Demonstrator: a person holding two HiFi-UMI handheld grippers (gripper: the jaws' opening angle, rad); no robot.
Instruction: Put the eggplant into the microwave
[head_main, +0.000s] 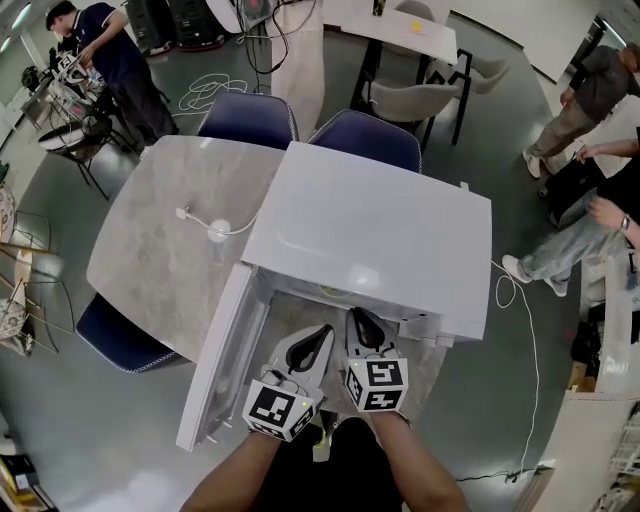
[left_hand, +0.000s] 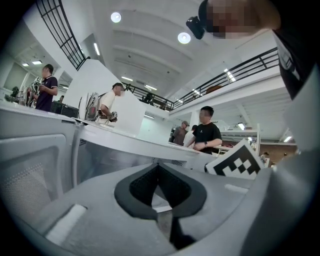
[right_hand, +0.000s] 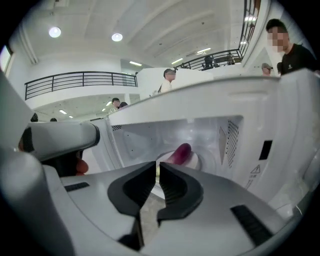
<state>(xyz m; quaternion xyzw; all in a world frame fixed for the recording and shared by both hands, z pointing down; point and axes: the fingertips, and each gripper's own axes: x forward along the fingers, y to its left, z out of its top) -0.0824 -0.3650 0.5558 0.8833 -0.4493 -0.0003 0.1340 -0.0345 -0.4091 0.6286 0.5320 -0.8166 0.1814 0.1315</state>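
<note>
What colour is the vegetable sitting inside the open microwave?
Deep purple; the glossy purple eggplant shows best in the right gripper view, inside the white microwave.

Head view: microwave (head_main: 380, 240) roof blocks cavity, inside not visible. Right gripper view: eggplant (right_hand: 181, 152) btm part hidden behind jaws of right gripper (right_hand: 157, 165). Ppl (head_main: 570, 245) at head view's right edge cut off.

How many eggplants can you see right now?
1. The eggplant lies inside the open microwave. None shows elsewhere, though the microwave hides part of the table.
</note>
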